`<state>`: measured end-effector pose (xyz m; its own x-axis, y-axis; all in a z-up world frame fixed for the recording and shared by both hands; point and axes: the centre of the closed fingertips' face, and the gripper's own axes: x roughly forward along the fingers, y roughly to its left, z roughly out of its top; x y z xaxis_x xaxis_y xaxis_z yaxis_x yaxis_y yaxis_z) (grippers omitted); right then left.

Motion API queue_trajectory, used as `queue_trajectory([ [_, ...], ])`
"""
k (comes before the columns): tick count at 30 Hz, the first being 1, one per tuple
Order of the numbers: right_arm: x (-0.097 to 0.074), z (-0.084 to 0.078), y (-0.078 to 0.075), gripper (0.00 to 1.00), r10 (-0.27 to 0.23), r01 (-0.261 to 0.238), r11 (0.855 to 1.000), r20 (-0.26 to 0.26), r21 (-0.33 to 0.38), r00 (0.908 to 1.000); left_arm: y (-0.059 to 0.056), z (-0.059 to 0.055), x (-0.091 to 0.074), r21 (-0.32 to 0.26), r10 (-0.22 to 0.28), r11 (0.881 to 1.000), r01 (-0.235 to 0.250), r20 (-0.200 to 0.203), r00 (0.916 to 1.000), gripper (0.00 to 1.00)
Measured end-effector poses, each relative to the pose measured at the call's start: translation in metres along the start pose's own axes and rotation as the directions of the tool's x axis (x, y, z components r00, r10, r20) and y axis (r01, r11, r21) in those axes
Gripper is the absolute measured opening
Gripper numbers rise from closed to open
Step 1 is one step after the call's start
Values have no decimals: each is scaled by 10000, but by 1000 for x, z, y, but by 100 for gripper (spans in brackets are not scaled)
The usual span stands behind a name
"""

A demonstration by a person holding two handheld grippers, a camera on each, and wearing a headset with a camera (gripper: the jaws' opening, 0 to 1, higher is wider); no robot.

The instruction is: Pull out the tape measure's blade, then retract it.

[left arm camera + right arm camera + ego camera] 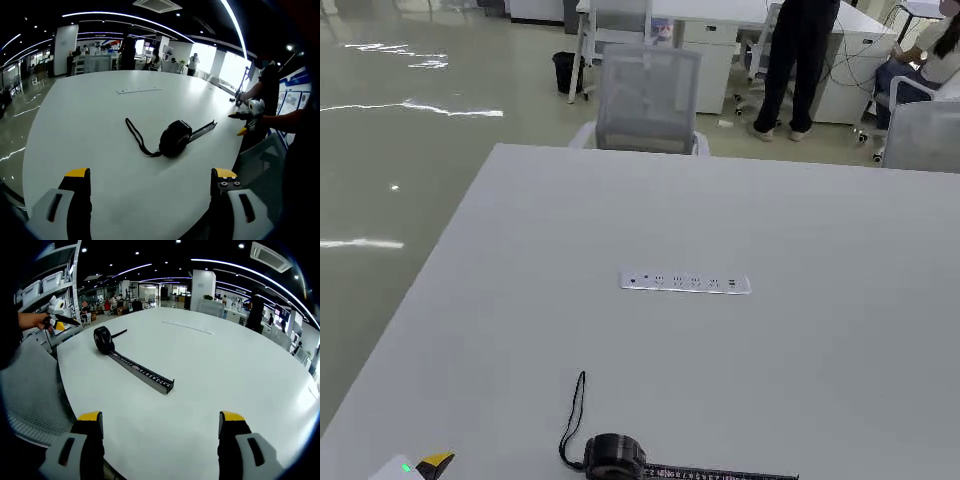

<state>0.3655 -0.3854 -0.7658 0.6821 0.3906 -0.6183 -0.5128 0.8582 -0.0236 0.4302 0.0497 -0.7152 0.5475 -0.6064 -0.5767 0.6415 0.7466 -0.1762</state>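
Observation:
The black tape measure point(614, 457) lies on the white table point(720, 220) near its front edge. Its blade point(720, 474) is drawn out to the right, and its black wrist strap point(575, 410) loops away from the case. In the left gripper view the tape measure point(175, 138) lies ahead of my open left gripper point(151, 174), apart from it. My right gripper point(160, 416) is open with nothing in it, and the blade's end point(167, 385) lies a little ahead of it. A yellow fingertip of the left gripper point(433, 463) shows at the bottom left.
A white power strip point(685, 283) lies in the middle of the table. A grey mesh chair point(645, 100) stands at the far edge. Beyond it are a standing person point(798, 60), a seated person point(925, 65) and other desks.

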Motion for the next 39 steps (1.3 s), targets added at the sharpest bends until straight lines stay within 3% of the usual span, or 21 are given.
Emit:
queue_trajectory([
  [7,6,5,-1,97,261,-264,9993,-123,-251,9996,-13,8,12,-119,40,9999,-38,143,9999,99],
  [10,10,6,-1,96,446,-453,9983,-184,-356,9988,-14,4,17,-185,372,9991,-374,-150,9992,97],
  [17,23,14,2,92,911,-934,9931,-350,-715,9952,-25,7,29,-78,684,9976,-686,-258,9973,95],
  [24,35,20,-1,87,1275,-1316,9856,-448,-1059,9908,-37,17,40,87,949,9954,-950,155,9954,99],
  [31,43,28,-3,79,1585,-1639,9782,-514,-1277,9860,-52,20,52,-104,835,9965,-833,161,9964,99],
  [39,55,28,0,70,2147,-2293,9561,-961,-1824,9719,-57,23,67,-223,1216,9924,-1209,352,9920,99],
])
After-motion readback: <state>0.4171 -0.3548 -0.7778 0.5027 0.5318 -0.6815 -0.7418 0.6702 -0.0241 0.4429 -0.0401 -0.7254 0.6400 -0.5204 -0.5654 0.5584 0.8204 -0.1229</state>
